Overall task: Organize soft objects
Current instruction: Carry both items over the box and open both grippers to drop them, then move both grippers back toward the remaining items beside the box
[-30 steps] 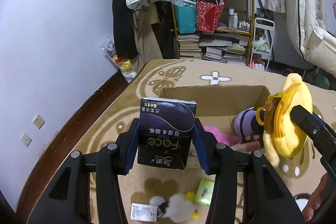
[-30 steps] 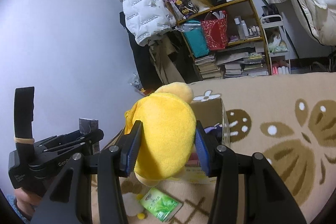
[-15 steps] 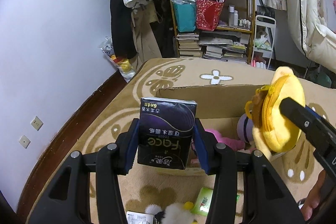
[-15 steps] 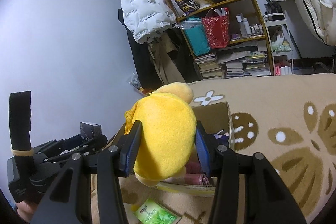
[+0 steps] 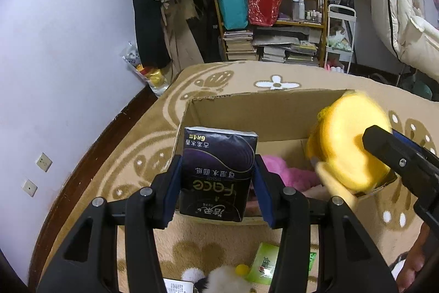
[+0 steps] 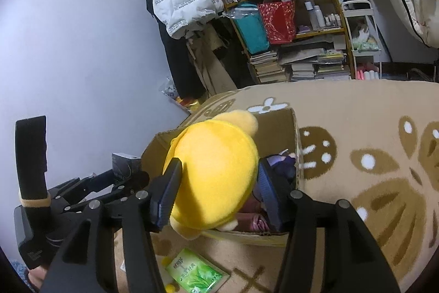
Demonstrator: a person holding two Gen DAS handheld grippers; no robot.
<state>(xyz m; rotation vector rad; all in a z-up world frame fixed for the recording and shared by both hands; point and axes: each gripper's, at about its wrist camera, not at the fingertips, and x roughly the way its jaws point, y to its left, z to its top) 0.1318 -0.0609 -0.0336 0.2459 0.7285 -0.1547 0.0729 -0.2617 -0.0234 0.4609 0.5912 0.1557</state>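
My left gripper [image 5: 218, 183] is shut on a dark purple tissue pack [image 5: 218, 172] and holds it over the near wall of an open cardboard box [image 5: 263, 111]. My right gripper [image 6: 216, 188] is shut on a yellow plush toy [image 6: 216, 172] and holds it over the box [image 6: 297, 144]; the toy also shows blurred at the right of the left wrist view [image 5: 348, 144]. A pink plush [image 5: 282, 172] and a purple plush [image 6: 279, 164] lie inside the box.
On the patterned carpet [image 6: 370, 128] in front of the box lie a green tissue packet [image 6: 194, 271] and a white fluffy toy [image 5: 222, 279]. A cluttered shelf [image 5: 274, 18] and hanging coats stand behind. The lavender wall runs along the left.
Both grippers have moved forward toward the box. The yellow plush has swung over and down into the box opening, and the tissue pack now stands over the box's near wall.
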